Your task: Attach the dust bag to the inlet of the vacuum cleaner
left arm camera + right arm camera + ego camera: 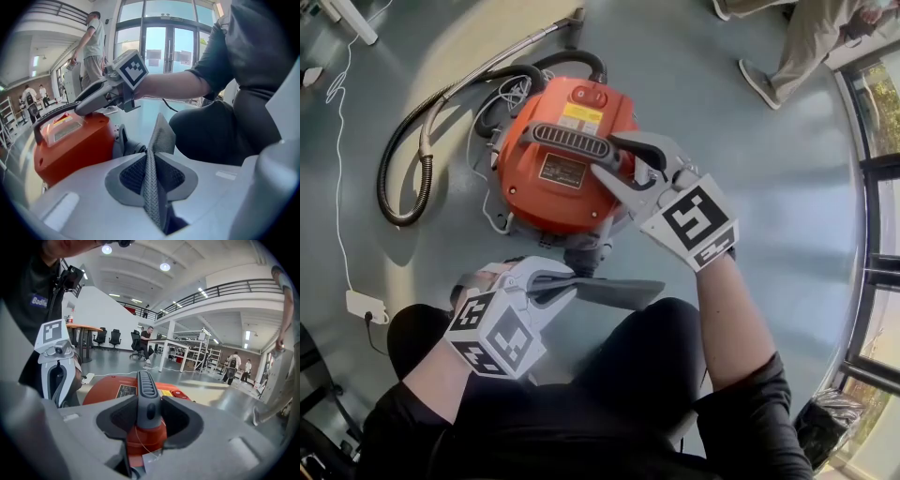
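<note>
An orange vacuum cleaner (553, 183) sits on the grey floor in the head view. My right gripper (623, 159) is shut on its grey ribbed handle (572, 141); in the right gripper view the handle (147, 399) runs straight out between the pads. Just below the vacuum's dark inlet (586, 253), my left gripper (567, 281) is shut on the flat grey dust bag (619, 292), which sticks out to the right over my knee. In the left gripper view the mesh bag (152, 173) stands edge-on between the pads, a short way from the inlet (126, 145).
A black hose (403, 159) and a metal wand (487, 70) curl round the vacuum's far left side. A white cord ends in a plug block (364, 305) at the left. Another person's legs (797, 47) stand at the top right, near glass doors (872, 187).
</note>
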`<state>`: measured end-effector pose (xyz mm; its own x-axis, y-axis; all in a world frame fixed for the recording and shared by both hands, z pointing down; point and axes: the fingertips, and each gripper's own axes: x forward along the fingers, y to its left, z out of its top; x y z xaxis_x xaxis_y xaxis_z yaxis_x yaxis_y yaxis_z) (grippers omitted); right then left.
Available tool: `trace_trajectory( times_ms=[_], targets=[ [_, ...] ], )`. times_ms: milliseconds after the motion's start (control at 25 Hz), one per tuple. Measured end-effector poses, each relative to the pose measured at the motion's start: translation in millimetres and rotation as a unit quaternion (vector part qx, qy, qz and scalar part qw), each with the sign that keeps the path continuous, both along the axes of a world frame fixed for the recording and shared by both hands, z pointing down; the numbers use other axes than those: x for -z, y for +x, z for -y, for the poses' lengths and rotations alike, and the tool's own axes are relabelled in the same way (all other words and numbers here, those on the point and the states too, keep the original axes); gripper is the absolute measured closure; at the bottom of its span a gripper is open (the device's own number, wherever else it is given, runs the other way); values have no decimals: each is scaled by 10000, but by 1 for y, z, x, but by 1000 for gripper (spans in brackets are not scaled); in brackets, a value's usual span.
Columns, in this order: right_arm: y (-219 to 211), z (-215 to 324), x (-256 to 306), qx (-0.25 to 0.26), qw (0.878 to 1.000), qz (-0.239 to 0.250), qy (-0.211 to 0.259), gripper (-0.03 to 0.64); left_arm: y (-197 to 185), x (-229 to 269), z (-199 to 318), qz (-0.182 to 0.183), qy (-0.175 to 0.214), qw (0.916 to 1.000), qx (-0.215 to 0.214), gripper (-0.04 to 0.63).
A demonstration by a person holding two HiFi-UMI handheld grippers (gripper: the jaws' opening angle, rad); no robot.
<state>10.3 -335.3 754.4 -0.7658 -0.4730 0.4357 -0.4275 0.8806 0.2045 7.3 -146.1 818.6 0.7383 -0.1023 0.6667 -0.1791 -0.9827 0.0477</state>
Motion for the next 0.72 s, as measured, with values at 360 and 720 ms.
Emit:
trace_trajectory(
  times_ms=[360, 720],
  targets=[
    [-1, 0, -1, -12, 10000, -4, -30, 477, -7, 0, 10, -47, -161, 9997, 149, 513],
    [-1, 0, 0, -44, 10000, -1, -66, 477, 3, 0, 13, 44, -8, 10000, 79, 502]
  ],
)
